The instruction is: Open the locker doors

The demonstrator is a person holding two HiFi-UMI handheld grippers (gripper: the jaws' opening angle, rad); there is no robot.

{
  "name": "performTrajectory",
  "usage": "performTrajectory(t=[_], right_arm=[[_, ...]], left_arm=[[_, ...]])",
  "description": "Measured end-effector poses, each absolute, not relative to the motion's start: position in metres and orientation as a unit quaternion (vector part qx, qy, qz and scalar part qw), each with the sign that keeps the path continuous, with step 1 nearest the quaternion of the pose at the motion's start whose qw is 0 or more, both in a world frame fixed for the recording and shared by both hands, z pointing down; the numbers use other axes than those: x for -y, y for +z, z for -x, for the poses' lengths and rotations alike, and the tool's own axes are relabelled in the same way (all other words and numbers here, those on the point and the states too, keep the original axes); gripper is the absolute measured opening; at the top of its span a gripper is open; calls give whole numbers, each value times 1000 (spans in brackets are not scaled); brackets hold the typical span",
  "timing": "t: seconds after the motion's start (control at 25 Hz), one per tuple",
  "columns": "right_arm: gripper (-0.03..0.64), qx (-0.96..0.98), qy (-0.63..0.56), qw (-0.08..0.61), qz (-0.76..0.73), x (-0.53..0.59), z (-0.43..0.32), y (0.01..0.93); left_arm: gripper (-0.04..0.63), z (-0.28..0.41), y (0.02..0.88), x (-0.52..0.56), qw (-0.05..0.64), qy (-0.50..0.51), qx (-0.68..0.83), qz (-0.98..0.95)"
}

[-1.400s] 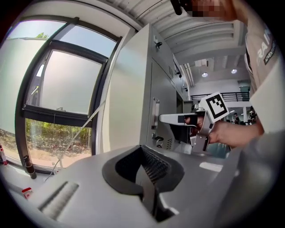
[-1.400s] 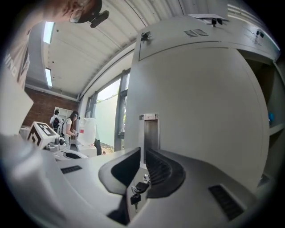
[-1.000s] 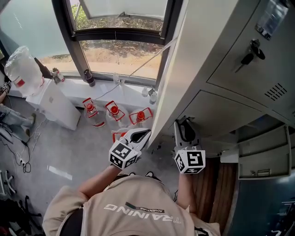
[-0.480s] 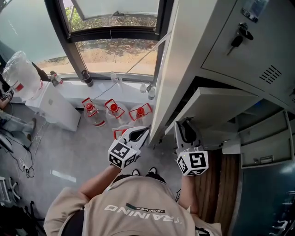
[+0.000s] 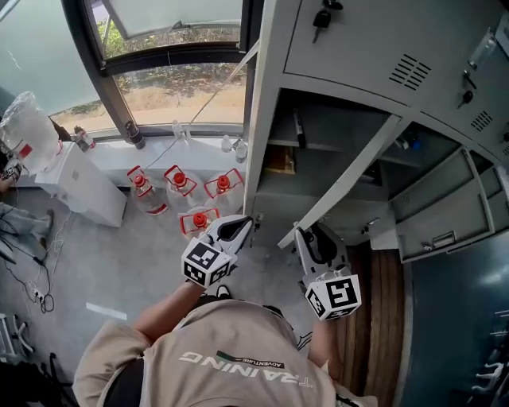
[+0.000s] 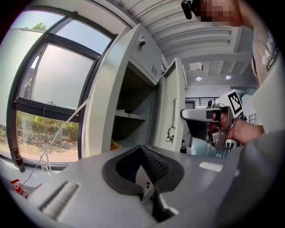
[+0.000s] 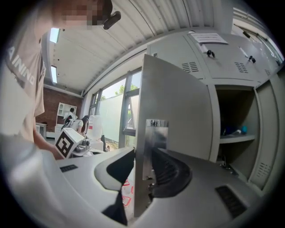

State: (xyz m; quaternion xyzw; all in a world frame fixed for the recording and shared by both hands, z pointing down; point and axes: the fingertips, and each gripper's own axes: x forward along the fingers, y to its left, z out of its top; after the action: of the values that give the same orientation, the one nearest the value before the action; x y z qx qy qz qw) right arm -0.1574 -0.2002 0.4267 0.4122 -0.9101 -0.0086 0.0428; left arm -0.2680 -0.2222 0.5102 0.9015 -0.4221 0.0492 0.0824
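Observation:
The grey locker bank [image 5: 374, 48] has its lower left door [image 5: 342, 179] swung wide open. That door's free edge [image 7: 142, 133], with its metal latch plate, stands between the jaws of my right gripper [image 5: 318, 238]. Both pads still lie against the edge while the jaws are opening. The bared compartment [image 5: 318, 135] holds a shelf and a brown thing [image 5: 280, 159]. My left gripper [image 5: 231, 229] hangs left of the locker's corner, shut and empty [image 6: 142, 153]. From there I see the door [image 6: 171, 111] and the right gripper [image 6: 213, 118].
Another lower door [image 5: 433, 215] further right also stands open. The upper doors are closed, with keys [image 5: 322, 16] in one lock. Several red-capped water bottles [image 5: 179, 187] stand on the floor under the window, beside a white cabinet [image 5: 79, 187].
The lower left door has swung from almost closed to wide open, its edge coming with my right gripper toward me. The left gripper has barely moved.

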Motion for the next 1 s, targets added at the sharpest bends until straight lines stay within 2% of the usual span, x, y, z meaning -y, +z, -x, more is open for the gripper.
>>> performTrajectory(t=[0.32,0.44,0.56,1.0], right_arm=[[110,896,-30,63,-438,160,66,430],[71,894,-32,59,-442,153,36,435],[60,894,-23,48,-444,151,11,437],[34,870,-27,58,-488,143,-40,439]], left_arm=[[8,156,488,174,67,32,428,-901],[8,122,491,155,70,37,430,-900],[8,97,491,137,72,48,429,-899],[8,104,483,84,57,62,454,-887]])
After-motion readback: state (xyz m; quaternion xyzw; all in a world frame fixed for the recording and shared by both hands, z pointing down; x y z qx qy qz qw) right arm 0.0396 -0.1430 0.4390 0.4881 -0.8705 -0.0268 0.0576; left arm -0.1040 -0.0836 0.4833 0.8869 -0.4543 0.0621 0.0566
